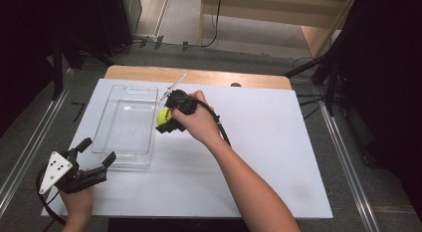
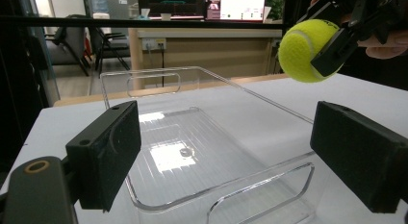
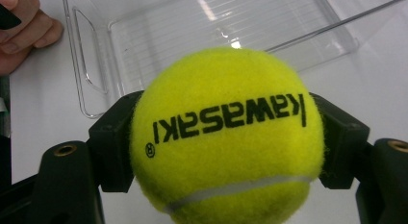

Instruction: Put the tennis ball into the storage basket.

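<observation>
A yellow tennis ball (image 1: 163, 116) with black lettering is clamped between the black jaws of my right gripper (image 1: 166, 120), raised just above the right rim of a clear plastic tray (image 1: 127, 123). From the right gripper view the ball (image 3: 226, 137) sits in front of the tray (image 3: 96, 65) below it. My left gripper (image 1: 95, 151) stands open at the tray's near end, its jaws spread wide with nothing between them. In the left gripper view the tray's near handle (image 2: 260, 190) lies between the jaws, and the ball (image 2: 308, 50) hangs at upper right.
The tray rests on a white board (image 1: 259, 142) over a wooden table. Dark stands and cables surround the table, and rails run along the floor on both sides. The board's right half is bare.
</observation>
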Demonstrator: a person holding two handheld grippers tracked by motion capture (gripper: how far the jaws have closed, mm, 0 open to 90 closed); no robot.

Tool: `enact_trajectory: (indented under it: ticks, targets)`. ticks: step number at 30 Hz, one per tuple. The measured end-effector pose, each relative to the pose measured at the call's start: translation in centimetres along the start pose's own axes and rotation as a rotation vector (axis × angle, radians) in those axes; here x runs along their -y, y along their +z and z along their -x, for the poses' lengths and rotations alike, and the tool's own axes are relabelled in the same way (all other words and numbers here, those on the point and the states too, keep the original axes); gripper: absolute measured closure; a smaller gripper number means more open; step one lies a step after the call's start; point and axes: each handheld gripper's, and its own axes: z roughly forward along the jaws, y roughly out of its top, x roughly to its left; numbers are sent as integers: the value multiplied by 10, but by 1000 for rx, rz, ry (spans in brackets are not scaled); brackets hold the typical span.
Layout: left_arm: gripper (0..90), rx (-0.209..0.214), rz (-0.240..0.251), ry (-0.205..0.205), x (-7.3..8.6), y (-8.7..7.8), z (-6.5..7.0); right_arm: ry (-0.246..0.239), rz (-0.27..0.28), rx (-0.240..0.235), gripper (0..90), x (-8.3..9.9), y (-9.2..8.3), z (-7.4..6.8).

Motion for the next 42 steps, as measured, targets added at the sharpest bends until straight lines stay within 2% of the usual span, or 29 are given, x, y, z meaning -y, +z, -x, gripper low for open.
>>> enact_trajectory:
  ticks: [21, 32, 33, 35, 42]
  targets:
    - [111, 1, 1, -3, 0, 0, 1, -37, 7, -20, 233, -13, 7, -16]
    - [111, 3, 3, -7, 0, 0, 0, -58, 7, -46, 233, -24, 12, -28]
    - [110, 2, 3, -8, 0, 0, 0, -80, 14, -49, 233, -25, 13, -28]
    - [111, 3, 4, -8, 0, 0, 0, -68, 6, -50, 233, -28, 14, -32]
    - [111, 3, 4, -8, 0, 0, 0, -86, 0, -64, 233, -33, 21, -37]
